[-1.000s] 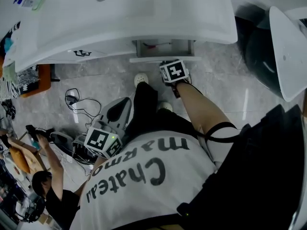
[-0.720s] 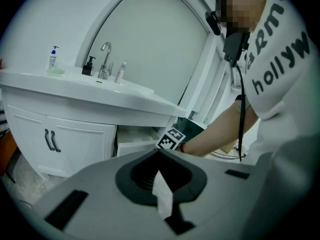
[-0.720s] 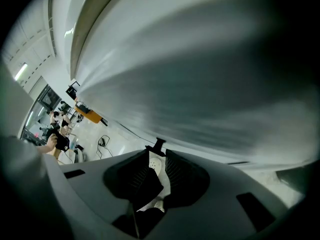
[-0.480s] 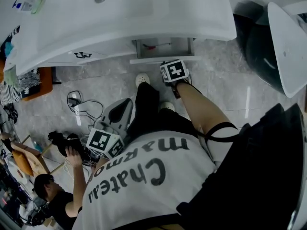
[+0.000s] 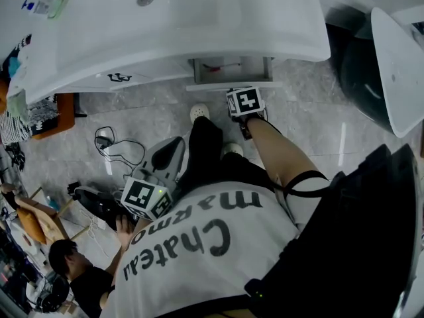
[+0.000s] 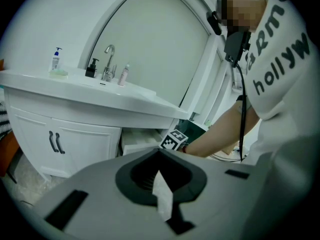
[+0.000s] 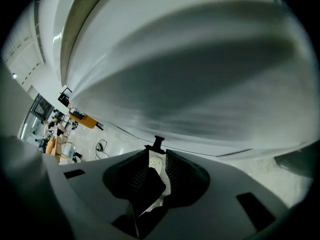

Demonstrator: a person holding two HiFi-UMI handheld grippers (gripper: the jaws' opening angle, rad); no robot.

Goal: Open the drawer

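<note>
The right gripper (image 5: 240,91) pinches the small black handle (image 7: 158,143) of the white drawer (image 5: 205,85), which is partly out. Next it should pull straight back. The left gripper (image 5: 173,144) hangs closed and empty.

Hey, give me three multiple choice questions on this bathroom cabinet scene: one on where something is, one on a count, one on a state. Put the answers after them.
1. Where is the right gripper?
A. at the front of the drawer
B. held back at the person's waist
C. out of sight behind the person

2. How many dark handles are on the cabinet doors left of the drawer?
A. one
B. two
C. four

3. What state is the drawer in?
A. fully shut
B. pulled partly out
C. taken right out

Answers:
1 A: the head view shows the right gripper right at the drawer's front edge.
2 B: the left gripper view shows two handles side by side.
3 B: the drawer's inside shows just past the counter edge.
</note>
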